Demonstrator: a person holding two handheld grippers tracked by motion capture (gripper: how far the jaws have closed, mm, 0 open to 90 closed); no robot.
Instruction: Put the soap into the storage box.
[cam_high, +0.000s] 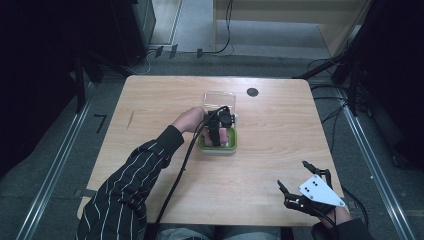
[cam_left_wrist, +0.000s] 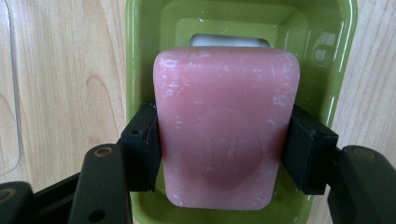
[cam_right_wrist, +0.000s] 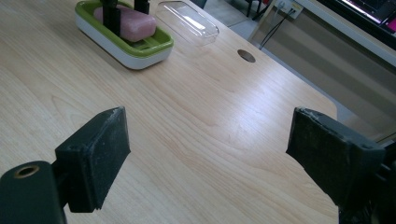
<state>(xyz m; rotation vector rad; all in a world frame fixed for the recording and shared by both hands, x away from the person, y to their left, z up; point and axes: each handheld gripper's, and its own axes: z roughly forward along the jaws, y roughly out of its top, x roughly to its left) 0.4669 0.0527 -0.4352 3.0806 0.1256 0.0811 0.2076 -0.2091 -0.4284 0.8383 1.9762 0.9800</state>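
A pink bar of soap (cam_left_wrist: 226, 126) sits in or just over a green soap dish (cam_left_wrist: 140, 56), and my left gripper (cam_left_wrist: 224, 149) is shut on it, its black pads pressing both long sides. From above, that left gripper (cam_high: 218, 134) points down over the green dish (cam_high: 218, 148) at the table's middle. In the right gripper view the dish (cam_right_wrist: 122, 44) and the soap (cam_right_wrist: 133, 24) lie far off at top left. My right gripper (cam_high: 292, 176) rests near the table's front right corner, its jaws wide apart over bare wood (cam_right_wrist: 208, 149), holding nothing.
A clear plastic lid (cam_high: 219, 99) lies on the table just behind the dish, also seen as the lid (cam_right_wrist: 187, 21). A dark round hole (cam_high: 252, 92) marks the far side of the tabletop. A black cable (cam_high: 177, 175) trails from the left gripper toward the front edge.
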